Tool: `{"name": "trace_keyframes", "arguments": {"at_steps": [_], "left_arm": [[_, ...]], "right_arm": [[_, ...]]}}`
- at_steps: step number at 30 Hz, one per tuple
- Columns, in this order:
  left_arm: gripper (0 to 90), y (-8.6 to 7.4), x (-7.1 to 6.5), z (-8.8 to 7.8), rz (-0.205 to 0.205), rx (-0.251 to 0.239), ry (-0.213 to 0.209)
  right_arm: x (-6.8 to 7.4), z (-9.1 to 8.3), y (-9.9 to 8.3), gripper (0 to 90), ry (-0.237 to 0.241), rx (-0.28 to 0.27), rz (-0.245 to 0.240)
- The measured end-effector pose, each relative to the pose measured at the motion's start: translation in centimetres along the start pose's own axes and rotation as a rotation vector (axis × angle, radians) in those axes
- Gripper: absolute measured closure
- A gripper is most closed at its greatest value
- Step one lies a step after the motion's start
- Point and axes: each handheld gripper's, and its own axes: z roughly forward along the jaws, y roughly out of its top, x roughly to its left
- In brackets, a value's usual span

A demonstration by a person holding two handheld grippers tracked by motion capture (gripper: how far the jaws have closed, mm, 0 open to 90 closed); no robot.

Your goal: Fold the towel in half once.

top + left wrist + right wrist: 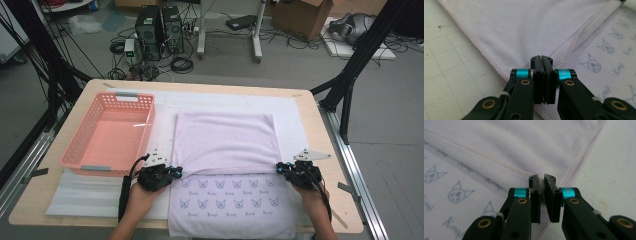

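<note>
Pinching towel (225,137) corners, both tools

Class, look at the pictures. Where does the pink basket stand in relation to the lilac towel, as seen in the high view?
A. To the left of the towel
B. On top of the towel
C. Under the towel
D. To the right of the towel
A: in the high view the pink basket stands on the table, left of the towel.

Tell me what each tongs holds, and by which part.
Both hold the towel by its folded-over edge: the left tongs at that flap's left corner, the right tongs at its right corner, both shut on the hem.
</note>
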Motion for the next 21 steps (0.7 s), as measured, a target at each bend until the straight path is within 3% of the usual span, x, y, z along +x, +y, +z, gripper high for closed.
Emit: {"name": "trace_keyframes", "arguments": {"at_steps": [8,15,21], "left_arm": [[88.4,-0.2,-0.9,-1.3,0.002,-0.080,-0.019],[88.4,-1.0,-1.7,-2.5,-0.014,-0.110,-0.056],[88.3,-1.4,-3.1,-3.5,-0.006,-0.122,-0.064]], "right_arm": [[0.8,-1.9,-1.2,83.8,0.001,-0.075,-0.002],[0.9,-2.8,-1.8,83.9,-0.004,-0.079,0.002],[1.6,-4.0,-2.7,83.9,-0.007,-0.075,-0.013]]}}
